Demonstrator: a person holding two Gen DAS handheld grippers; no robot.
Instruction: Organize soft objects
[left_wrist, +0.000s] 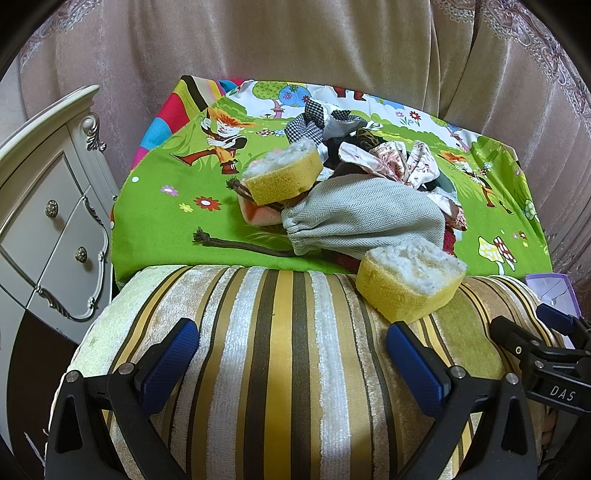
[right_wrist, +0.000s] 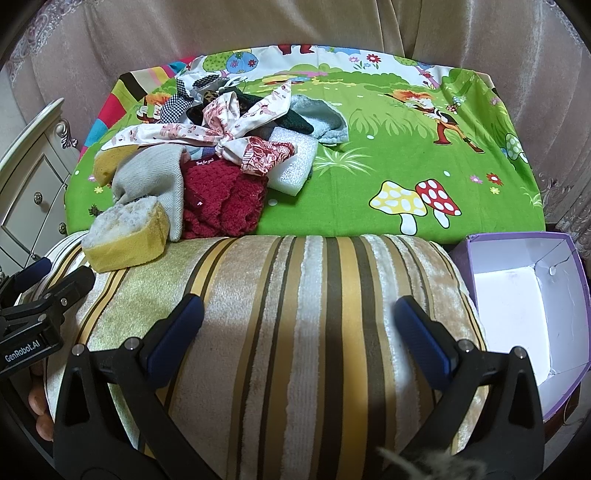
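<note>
A big striped cushion (left_wrist: 280, 354) fills the front of both views. Behind it lies a bright green cartoon cloth (right_wrist: 388, 155) with mushrooms and little people on it. A purple box (right_wrist: 524, 306) with a white inside sits just to the right of the cushion, and a white cabinet (left_wrist: 48, 206) stands off to the left.

The left gripper (left_wrist: 291, 360) hangs over the cushion with its two blue fingers spread wide, and it holds nothing. The right gripper (right_wrist: 299, 328) is the same: wide apart, with nothing between its fingers. The pile of soft things (right_wrist: 207, 155) lies on the green cloth past the far edge of the cushion, well ahead of both grippers and more to the left side.

In the pile I count one gray drawstring bag (left_wrist: 362, 225), one red fuzzy cloth (right_wrist: 221, 199), one white foam block (right_wrist: 295, 166), one light blue fluffy cloth (right_wrist: 325, 118), one pink patterned ribbon cloth (right_wrist: 207, 133) and one black-and-white checked cloth (right_wrist: 177, 99). More dark pieces may be tucked underneath, but they are too hidden to count.

There are two yellow sponges. The near sponge (left_wrist: 410, 284) rests on the far edge of the cushion, just ahead of the left gripper's right finger. The far sponge (left_wrist: 280, 177) leans on top of the gray bag.
</note>
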